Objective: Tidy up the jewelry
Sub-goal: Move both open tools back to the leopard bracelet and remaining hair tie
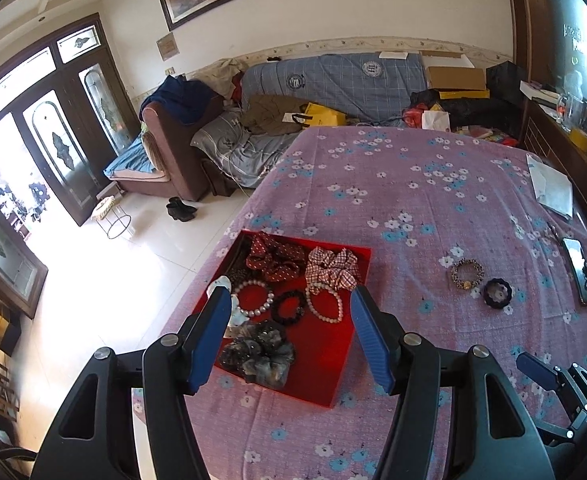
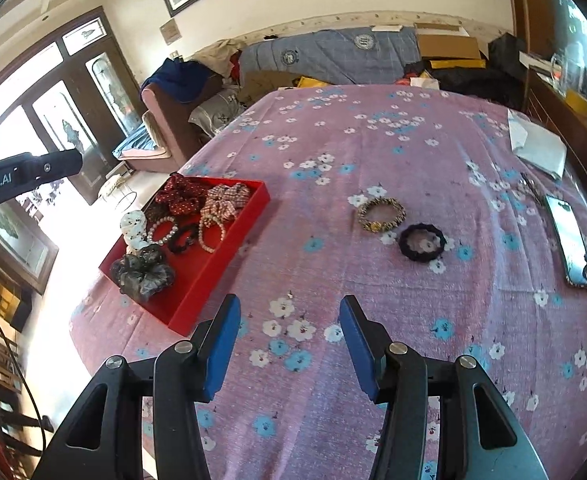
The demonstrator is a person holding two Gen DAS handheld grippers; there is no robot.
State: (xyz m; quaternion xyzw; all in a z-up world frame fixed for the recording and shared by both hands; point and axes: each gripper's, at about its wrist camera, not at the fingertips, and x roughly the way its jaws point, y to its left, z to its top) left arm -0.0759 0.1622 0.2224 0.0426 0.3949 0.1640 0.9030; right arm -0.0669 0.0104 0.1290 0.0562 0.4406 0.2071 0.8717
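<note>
A red tray (image 1: 335, 364) (image 2: 249, 216) lies on the purple flowered tablecloth. It holds several scrunchies, a black hair tie (image 1: 287, 307) and two pearl bracelets (image 1: 253, 299). My left gripper (image 1: 289, 300) is open and empty, hovering over the tray. A leopard-print band (image 1: 467, 273) (image 2: 381, 214) and a black hair tie (image 1: 497, 293) (image 2: 422, 242) lie on the cloth to the right of the tray. My right gripper (image 2: 289, 308) is open and empty above the cloth, nearer than those two bands.
A phone (image 1: 581, 276) (image 2: 569, 246) and a white paper (image 2: 537, 146) lie near the table's right edge. The floor drops away left of the tray. A cluttered sofa (image 1: 333, 84) stands behind the table.
</note>
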